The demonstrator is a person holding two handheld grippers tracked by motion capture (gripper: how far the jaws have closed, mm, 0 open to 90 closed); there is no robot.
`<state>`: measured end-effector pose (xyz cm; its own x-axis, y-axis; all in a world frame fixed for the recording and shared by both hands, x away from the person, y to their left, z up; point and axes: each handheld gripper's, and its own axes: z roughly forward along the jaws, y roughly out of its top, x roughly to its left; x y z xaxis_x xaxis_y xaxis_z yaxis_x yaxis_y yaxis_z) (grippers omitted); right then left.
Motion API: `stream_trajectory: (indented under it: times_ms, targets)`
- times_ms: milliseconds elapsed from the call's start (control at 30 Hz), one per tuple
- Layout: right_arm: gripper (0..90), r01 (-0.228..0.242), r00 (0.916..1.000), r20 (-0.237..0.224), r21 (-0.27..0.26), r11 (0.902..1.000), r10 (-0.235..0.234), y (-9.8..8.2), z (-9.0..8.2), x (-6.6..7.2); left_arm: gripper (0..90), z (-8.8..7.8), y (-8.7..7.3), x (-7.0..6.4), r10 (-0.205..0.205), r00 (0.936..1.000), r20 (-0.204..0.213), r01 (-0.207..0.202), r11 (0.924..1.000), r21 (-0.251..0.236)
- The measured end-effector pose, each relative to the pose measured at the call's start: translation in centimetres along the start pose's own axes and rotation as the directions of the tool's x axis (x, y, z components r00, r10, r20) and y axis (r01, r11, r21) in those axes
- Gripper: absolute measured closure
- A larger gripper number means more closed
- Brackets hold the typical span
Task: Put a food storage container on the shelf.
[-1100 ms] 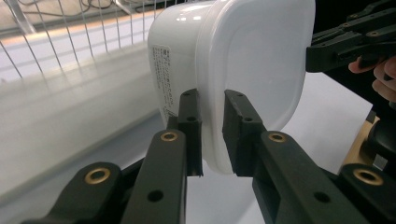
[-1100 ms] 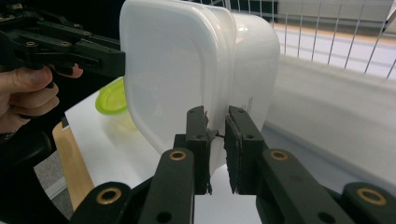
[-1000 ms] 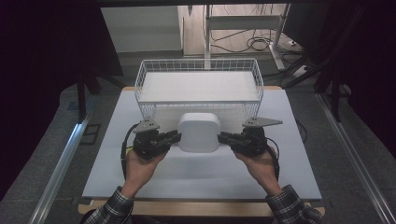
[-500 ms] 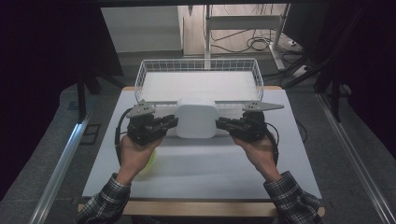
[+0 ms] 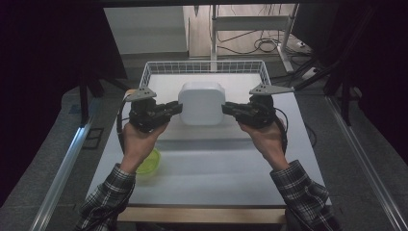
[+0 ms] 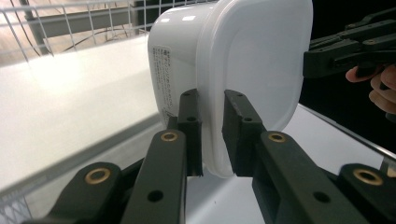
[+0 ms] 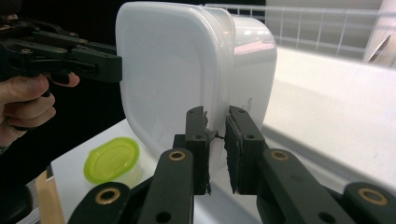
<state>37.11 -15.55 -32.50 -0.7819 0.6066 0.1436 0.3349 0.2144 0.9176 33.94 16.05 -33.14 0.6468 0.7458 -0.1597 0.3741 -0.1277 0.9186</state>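
2 grippers, left (image 5: 176, 109) and right (image 5: 228, 109), clamped on white lidded container's (image 5: 201, 102) rim; lifted off worktop (image 5: 216, 163) since before, nearing wire basket (image 5: 204, 67) for placing.

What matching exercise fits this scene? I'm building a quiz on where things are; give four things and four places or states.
1. white container
2. green lid
3. wire basket
4. left gripper

a. flat on the table, near the person's left forearm
b. at the table's far edge
c. held in the air between both grippers
d. clamped on a rim

1-c, 2-a, 3-b, 4-d
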Motion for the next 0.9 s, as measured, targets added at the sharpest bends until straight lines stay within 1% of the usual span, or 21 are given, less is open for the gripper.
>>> stream_trajectory:
  times_ms: [100, 133, 167, 233, 300, 333, 367, 467, 600, 667, 833, 867, 900]
  targets:
    - [79.7, 0.001, 1.0000, 0.006, -0.008, 1.0000, -0.001, 1.0, 0.2, -0.3, 78.3, 0.2, 0.8, 0.4, 0.000, 1.0000, -0.004, 0.000, 1.0000, -0.008]
    - [79.7, 0.001, 1.0000, 0.006, -0.008, 1.0000, -0.001, 1.0, 0.2, -0.3, 78.3, 0.2, 0.8, 0.4, 0.000, 1.0000, -0.004, 0.000, 1.0000, -0.008]
    - [79.7, 0.001, 0.9999, 0.012, -0.012, 0.9999, -0.001, 1.5, 0.4, -0.6, 78.2, 0.4, 1.3, 0.7, 0.003, 0.9999, -0.012, -0.004, 0.9999, -0.011]
    - [79.6, -0.001, 0.9999, 0.017, -0.015, 0.9999, 0.001, 1.9, 0.7, -0.9, 78.2, 0.7, 1.8, 1.0, -0.001, 0.9999, -0.013, 0.001, 0.9999, -0.013]
    - [79.5, -0.008, 0.9998, 0.021, -0.017, 0.9998, 0.008, 2.3, 0.9, -1.3, 78.1, 0.9, 2.0, 1.2, -0.001, 0.9999, -0.014, 0.001, 0.9999, -0.012]
    - [79.4, -0.006, 0.9997, 0.023, -0.019, 0.9998, 0.007, 2.4, 1.1, -1.5, 78.1, 1.2, 2.3, 1.5, -0.004, 0.9999, -0.015, 0.004, 0.9999, -0.009]
    - [79.4, -0.006, 0.9997, 0.023, -0.019, 0.9998, 0.007, 2.4, 1.1, -1.5, 78.1, 1.2, 2.3, 1.5, -0.004, 0.9999, -0.015, 0.004, 0.9999, -0.009]
    - [79.3, -0.020, 0.9993, 0.030, -0.020, 0.9996, 0.020, 2.9, 1.6, -2.2, 78.0, 1.8, 2.8, 2.3, -0.006, 0.9999, -0.012, 0.006, 1.0000, -0.004]
    - [79.2, -0.032, 0.9990, 0.031, -0.024, 0.9992, 0.033, 3.1, 1.9, -2.7, 78.0, 2.3, 3.1, 2.7, -0.013, 0.9999, -0.008, 0.013, 0.9999, -0.005]
    - [79.2, -0.043, 0.9983, 0.039, -0.022, 0.9988, 0.044, 3.2, 2.2, -3.1, 77.8, 2.7, 3.2, 3.1, -0.015, 0.9998, -0.008, 0.015, 0.9999, 0.002]
    - [79.0, -0.051, 0.9975, 0.048, -0.013, 0.9986, 0.051, 3.2, 2.7, -3.5, 77.5, 3.4, 3.0, 3.6, -0.025, 0.9997, -0.008, 0.025, 0.9997, 0.008]
    - [78.9, -0.054, 0.9973, 0.049, -0.012, 0.9984, 0.055, 3.1, 2.9, -3.7, 77.3, 3.6, 2.9, 3.8, -0.032, 0.9995, -0.005, 0.032, 0.9995, -0.004]
    - [78.9, -0.054, 0.9973, 0.049, -0.012, 0.9984, 0.055, 3.1, 2.9, -3.7, 77.3, 3.6, 2.9, 3.8, -0.032, 0.9995, -0.005, 0.032, 0.9995, -0.004]
